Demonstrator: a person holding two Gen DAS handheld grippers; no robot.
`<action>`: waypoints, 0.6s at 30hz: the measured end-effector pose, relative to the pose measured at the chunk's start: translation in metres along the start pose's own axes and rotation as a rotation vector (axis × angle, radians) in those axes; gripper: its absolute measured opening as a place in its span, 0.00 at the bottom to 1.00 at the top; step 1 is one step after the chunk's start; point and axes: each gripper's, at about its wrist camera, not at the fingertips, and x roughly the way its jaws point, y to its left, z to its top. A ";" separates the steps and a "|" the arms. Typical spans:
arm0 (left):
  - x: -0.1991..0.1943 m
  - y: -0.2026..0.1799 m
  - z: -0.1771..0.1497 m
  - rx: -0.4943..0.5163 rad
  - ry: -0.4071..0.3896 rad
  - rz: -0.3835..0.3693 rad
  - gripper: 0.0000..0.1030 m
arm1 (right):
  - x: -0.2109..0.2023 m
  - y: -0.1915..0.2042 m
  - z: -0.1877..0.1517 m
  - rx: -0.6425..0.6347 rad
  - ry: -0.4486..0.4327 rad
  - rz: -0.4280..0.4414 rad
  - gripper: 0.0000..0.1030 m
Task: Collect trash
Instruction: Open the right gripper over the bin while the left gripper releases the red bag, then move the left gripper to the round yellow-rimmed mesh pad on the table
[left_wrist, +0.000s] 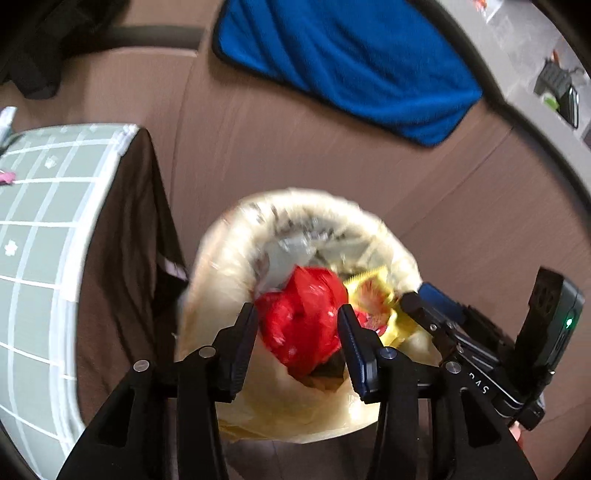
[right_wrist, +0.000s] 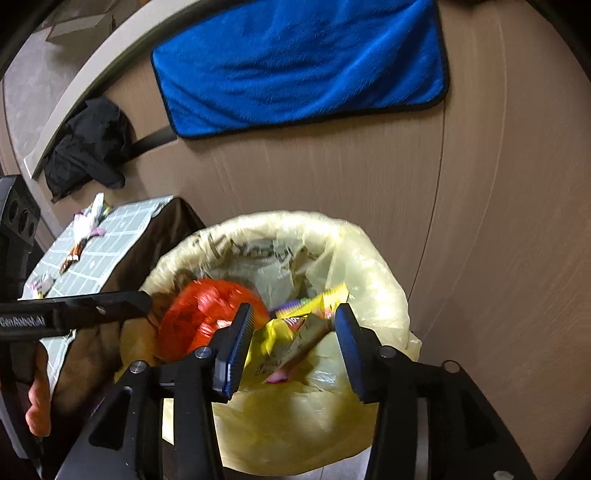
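Note:
A bin lined with a pale yellow bag (left_wrist: 221, 280) (right_wrist: 373, 258) stands on the floor beside a low table. Inside lie a crumpled red plastic bag (left_wrist: 303, 314) (right_wrist: 199, 310) and yellow snack wrappers (left_wrist: 373, 295) (right_wrist: 295, 332). My left gripper (left_wrist: 297, 321) is open above the bin, its jaws either side of the red bag but apart from it. My right gripper (right_wrist: 293, 325) is open and empty above the wrappers; it also shows in the left wrist view (left_wrist: 436, 317). More wrappers (right_wrist: 86, 225) lie on the table.
The low table (left_wrist: 44, 229) (right_wrist: 110, 251) with a green checked cloth stands left of the bin. A blue towel (left_wrist: 343, 62) (right_wrist: 299, 62) lies on the brown floor beyond. Dark clothing (right_wrist: 88, 147) lies at the far left by a wall edge.

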 end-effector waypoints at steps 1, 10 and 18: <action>-0.008 0.003 0.002 -0.005 -0.023 0.011 0.45 | -0.004 0.001 0.002 0.004 -0.012 -0.006 0.42; -0.101 0.042 -0.006 0.019 -0.233 0.169 0.45 | -0.041 0.021 0.019 0.002 -0.116 0.010 0.42; -0.175 0.109 -0.040 0.018 -0.289 0.295 0.45 | -0.046 0.092 0.028 -0.092 -0.132 0.120 0.42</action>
